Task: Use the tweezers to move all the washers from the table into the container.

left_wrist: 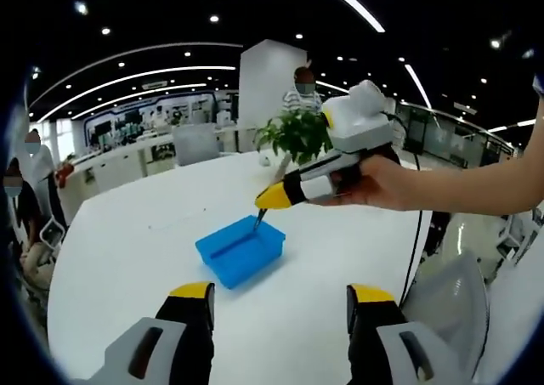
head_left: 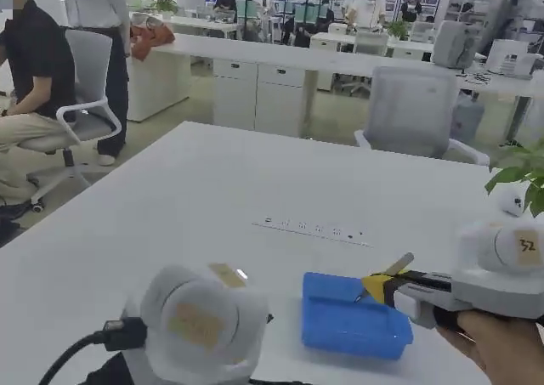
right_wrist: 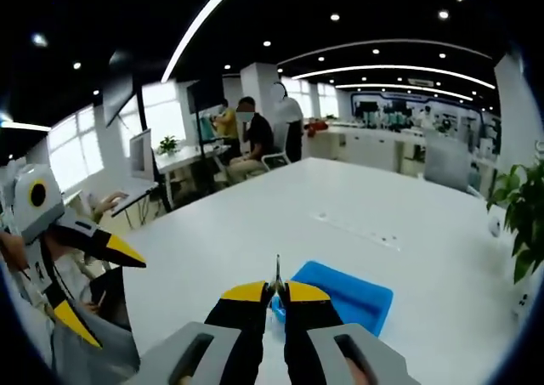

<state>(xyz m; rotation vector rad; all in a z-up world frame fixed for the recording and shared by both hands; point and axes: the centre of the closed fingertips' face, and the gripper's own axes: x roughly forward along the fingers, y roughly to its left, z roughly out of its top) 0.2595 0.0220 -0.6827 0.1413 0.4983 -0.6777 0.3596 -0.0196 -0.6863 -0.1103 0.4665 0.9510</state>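
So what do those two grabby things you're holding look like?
Both are grey-white plastic with black tongs tipped in yellow. The left gripper has a rounded white back with tan tape patches and a black cable. The right gripper wears a tan sticker numbered 32.

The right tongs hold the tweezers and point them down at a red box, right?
Not quite: the box is blue, not red. The left gripper view shows it: the right tongs hold the tweezers and point them down at that blue box.
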